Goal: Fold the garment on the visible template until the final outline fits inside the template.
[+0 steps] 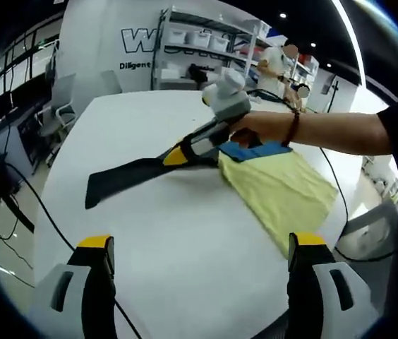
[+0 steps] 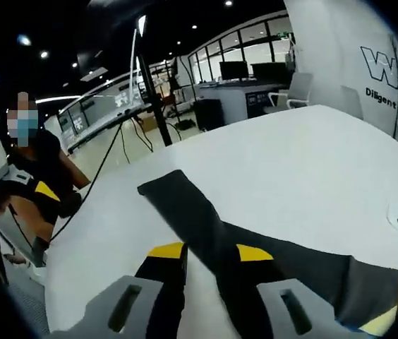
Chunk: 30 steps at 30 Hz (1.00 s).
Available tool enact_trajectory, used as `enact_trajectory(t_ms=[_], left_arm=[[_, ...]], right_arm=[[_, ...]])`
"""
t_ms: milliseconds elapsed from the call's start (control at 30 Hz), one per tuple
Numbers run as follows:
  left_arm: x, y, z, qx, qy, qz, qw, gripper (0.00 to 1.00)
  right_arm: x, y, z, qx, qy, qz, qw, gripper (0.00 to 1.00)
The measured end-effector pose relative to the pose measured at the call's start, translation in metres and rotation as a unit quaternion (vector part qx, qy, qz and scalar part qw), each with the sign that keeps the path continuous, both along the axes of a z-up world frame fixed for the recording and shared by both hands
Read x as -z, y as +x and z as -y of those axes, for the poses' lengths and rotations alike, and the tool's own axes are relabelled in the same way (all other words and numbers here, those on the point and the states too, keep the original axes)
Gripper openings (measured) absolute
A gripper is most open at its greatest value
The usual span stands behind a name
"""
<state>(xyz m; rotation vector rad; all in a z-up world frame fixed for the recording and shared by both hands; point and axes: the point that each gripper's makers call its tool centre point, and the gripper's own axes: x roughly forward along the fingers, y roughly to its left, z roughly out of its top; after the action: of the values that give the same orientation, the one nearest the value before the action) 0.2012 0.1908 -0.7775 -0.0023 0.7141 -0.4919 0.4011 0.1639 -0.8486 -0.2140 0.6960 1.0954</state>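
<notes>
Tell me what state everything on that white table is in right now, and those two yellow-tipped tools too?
Left gripper: open, fingers apart above bare table, holding nothing.
Right gripper: shut on the dark garment, in a person's hand.
Dark garment: stretched out long and flat on the table, one end pinched.
Yellow cloth: lying flat, partly folded.
Blue piece: lies at the yellow cloth's far edge, mostly hidden by the hand.
Table: white.
</notes>
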Motion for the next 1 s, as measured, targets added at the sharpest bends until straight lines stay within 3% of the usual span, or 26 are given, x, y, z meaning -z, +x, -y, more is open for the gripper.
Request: enact_trajectory(t_ms=[200, 300, 433, 533, 600, 800, 1000], left_arm=[[0.000, 0.001, -0.007, -0.011, -0.002, 0.000, 0.9999, 0.97], [0.000, 0.001, -0.010, -0.017, -0.002, -0.002, 0.9999, 0.97], [0.002, 0.001, -0.010, -0.018, -0.004, -0.004, 0.9998, 0.96], [0.004, 0.001, -0.009, -0.017, -0.003, -0.006, 0.9998, 0.96], [0.004, 0.002, -0.008, -0.017, -0.002, -0.006, 0.9998, 0.95], [0.005, 0.004, -0.007, -0.024, -0.006, -0.008, 0.9997, 0.93], [0.007, 0.010, -0.013, -0.040, -0.015, -0.011, 0.9990, 0.90]], right_arm=[[0.010, 0.006, -0.007, -0.008, -0.021, 0.016, 0.9996, 0.01], [0.010, 0.002, -0.004, -0.019, -0.036, 0.033, 0.9986, 0.00], [-0.003, -0.010, -0.004, -0.045, -0.021, 0.051, 0.9975, 0.00], [-0.006, -0.029, -0.002, -0.095, -0.032, 0.067, 0.9928, 0.00], [-0.005, -0.042, 0.000, -0.118, -0.031, 0.063, 0.9905, 0.00], [-0.002, -0.061, 0.008, -0.136, -0.029, 0.059, 0.9885, 0.00], [0.011, -0.077, 0.019, -0.147, -0.033, 0.029, 0.9881, 0.00]])
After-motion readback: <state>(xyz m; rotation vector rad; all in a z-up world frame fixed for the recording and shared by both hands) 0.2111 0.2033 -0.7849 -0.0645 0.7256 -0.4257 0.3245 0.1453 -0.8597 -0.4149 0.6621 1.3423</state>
